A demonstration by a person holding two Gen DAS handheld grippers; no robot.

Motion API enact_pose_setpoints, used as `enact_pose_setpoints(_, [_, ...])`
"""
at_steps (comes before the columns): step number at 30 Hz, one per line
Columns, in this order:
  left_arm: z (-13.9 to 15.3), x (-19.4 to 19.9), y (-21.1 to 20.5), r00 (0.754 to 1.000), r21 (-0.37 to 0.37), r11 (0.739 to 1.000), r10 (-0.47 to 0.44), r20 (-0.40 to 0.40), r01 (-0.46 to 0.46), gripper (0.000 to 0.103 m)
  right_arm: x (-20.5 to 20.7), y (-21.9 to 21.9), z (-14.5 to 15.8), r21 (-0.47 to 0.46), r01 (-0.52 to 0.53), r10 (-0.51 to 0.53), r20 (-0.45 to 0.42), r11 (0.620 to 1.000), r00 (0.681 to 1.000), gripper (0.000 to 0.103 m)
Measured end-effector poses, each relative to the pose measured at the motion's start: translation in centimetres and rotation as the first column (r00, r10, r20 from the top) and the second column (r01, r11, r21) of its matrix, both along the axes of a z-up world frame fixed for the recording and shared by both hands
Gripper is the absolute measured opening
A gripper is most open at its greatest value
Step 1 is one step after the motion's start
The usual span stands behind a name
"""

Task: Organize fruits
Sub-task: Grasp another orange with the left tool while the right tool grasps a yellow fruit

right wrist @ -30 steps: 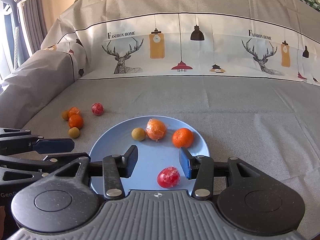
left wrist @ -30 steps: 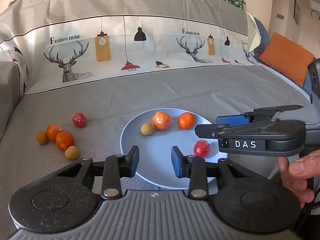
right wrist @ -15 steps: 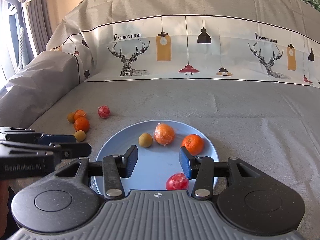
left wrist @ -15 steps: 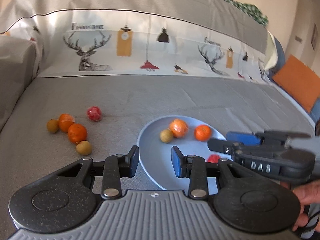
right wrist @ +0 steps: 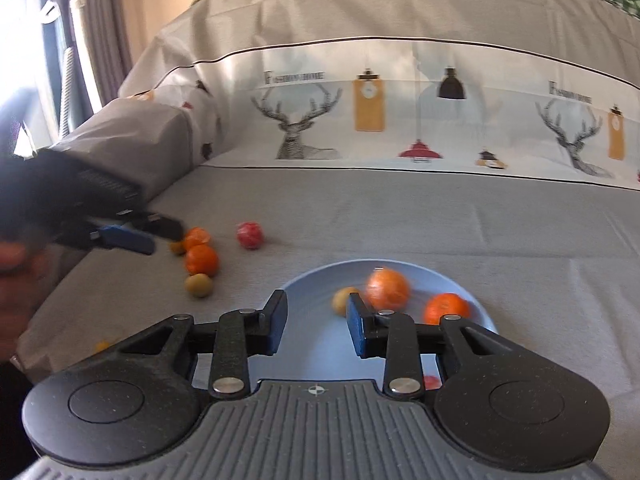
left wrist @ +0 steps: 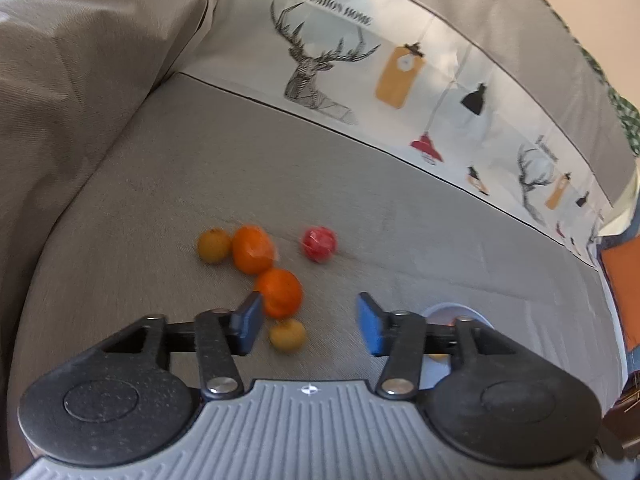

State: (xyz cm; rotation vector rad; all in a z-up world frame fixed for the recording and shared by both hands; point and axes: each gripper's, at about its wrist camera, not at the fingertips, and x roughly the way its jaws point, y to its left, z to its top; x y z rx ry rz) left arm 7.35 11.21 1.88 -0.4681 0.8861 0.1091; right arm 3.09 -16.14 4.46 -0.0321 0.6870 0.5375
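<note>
Loose fruit lies on the grey sofa cover: two oranges (left wrist: 280, 292) (left wrist: 253, 249), a red fruit (left wrist: 319, 244) and two small yellow fruits (left wrist: 287, 334) (left wrist: 215, 245). My left gripper (left wrist: 310, 326) hangs just above them with its jaws opening; the near orange and the near yellow fruit show between its fingers, untouched. In the right wrist view it (right wrist: 160, 236) hovers beside the oranges (right wrist: 202, 260). My right gripper (right wrist: 316, 330) is over the blue plate (right wrist: 316, 284) with its jaws closing on nothing. The plate holds two oranges (right wrist: 388, 288) (right wrist: 446, 308), a yellow fruit (right wrist: 343, 300) and a red one (right wrist: 431, 381).
A grey padded armrest (left wrist: 80, 80) rises on the left. The printed backrest cover (right wrist: 380, 120) runs along the back. An orange cushion (left wrist: 624, 288) sits far right. A small yellow object (right wrist: 102, 346) lies near the seat's front edge. A hand (right wrist: 16, 276) holds the left gripper.
My left gripper swung left from the plate to the loose fruit, rolled, and its jaws widened. My right gripper's jaws narrowed and it shifted slightly over the plate.
</note>
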Motion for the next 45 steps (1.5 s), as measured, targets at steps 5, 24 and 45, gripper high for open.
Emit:
enact_pose_setpoints(5, [-3.6,0.4,0.9,0.999,-0.048,0.998,0.042,0.015,-0.041,0.062,-0.3,2.0,0.2,0.005,-0.053,0.053,-0.008,0.999,0.999,0.034])
enact_pose_setpoints(24, [-4.6,0.1,4.0,0.992,-0.092,0.988,0.117,-0.044,-0.12,0.037,2.4,12.4,-3.6,-0.05,-0.203,0.201,-0.032,0.978,0.979,0.047])
enact_pose_setpoints(45, [-4.0,0.0,2.9,0.995,-0.023,0.995,0.096,-0.017,-0.096,0.037,3.4,15.3,-4.5,-0.137,-0.227,0.228,-0.012,0.964,0.974,0.028])
